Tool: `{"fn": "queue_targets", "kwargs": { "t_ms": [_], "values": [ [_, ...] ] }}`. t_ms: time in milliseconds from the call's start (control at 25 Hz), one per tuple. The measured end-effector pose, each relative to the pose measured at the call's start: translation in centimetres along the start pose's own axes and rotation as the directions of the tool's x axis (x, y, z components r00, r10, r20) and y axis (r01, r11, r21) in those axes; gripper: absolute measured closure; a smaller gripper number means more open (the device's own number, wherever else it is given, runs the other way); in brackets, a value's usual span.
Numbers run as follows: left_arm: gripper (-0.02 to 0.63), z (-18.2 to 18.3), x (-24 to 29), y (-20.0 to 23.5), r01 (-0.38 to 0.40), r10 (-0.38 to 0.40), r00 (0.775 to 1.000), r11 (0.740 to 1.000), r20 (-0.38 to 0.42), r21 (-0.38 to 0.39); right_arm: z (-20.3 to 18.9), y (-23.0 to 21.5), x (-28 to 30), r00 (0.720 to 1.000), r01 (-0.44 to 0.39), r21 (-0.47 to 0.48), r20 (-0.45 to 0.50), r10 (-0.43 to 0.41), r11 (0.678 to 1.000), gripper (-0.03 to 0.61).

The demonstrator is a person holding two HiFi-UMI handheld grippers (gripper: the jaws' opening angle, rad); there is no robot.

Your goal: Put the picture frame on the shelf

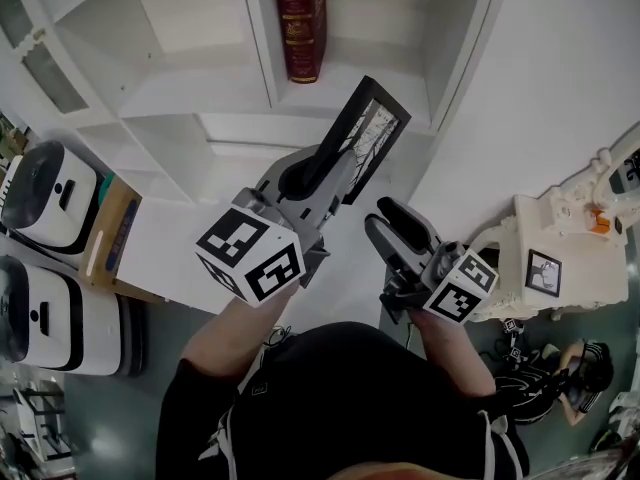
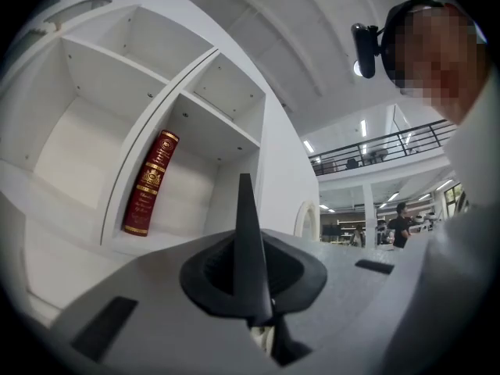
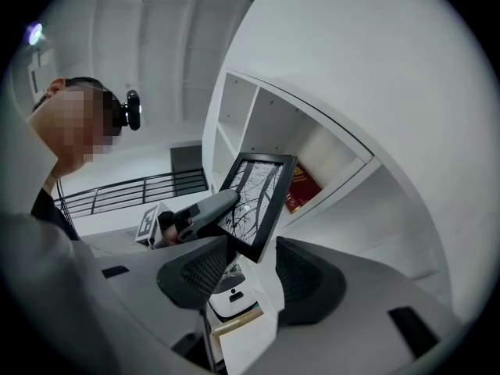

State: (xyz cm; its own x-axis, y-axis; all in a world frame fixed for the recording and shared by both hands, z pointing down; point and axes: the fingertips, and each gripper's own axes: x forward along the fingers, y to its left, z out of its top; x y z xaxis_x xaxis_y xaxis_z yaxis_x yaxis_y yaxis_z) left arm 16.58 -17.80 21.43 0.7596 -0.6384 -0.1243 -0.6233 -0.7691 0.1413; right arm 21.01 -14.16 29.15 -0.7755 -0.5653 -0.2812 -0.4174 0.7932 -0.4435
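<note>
The black-framed picture of bare branches hangs tilted in the air before the white shelf unit, with its upper corner near the front edge of the compartment where a dark red book stands. Beside the book that compartment is open. The left tongs are clamped on the frame's lower side. The right tongs stand apart and empty, near the frame's lower corner. The left gripper view shows the frame edge-on, as a thin dark blade. The right gripper view shows its glazed face.
</note>
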Motion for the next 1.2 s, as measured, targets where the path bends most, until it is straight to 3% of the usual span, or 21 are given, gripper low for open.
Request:
{"fn": "queue_targets", "kwargs": {
  "t_ms": [520,760,920,1200],
  "values": [
    [0.595,-1.5,-0.6,-1.3,0.085,-0.087,0.996,0.994,-0.018,-0.072,-1.1,-0.4,2.0,0.997,-0.075,0.208,0.039,0.068,0.975,0.391],
    [0.594,-1.8,-0.1,-2.5,0.124,-0.124,0.991,0.992,-0.055,-0.01,-0.8,-1.3,1.5,0.999,-0.022,0.177,0.032,0.016,0.984,0.471],
    [0.591,-2.1,0.1,-2.9,0.145,-0.14,0.985,0.988,-0.104,0.044,-0.4,-1.8,1.3,1.0,0.027,0.118,0.008,-0.028,0.993,0.479],
    [0.575,-2.7,-0.1,-2.3,0.144,-0.132,0.98,0.987,-0.148,0.07,-0.1,-2.2,1.3,0.997,0.068,0.076,-0.026,-0.066,0.995,0.483]
  ]
}}
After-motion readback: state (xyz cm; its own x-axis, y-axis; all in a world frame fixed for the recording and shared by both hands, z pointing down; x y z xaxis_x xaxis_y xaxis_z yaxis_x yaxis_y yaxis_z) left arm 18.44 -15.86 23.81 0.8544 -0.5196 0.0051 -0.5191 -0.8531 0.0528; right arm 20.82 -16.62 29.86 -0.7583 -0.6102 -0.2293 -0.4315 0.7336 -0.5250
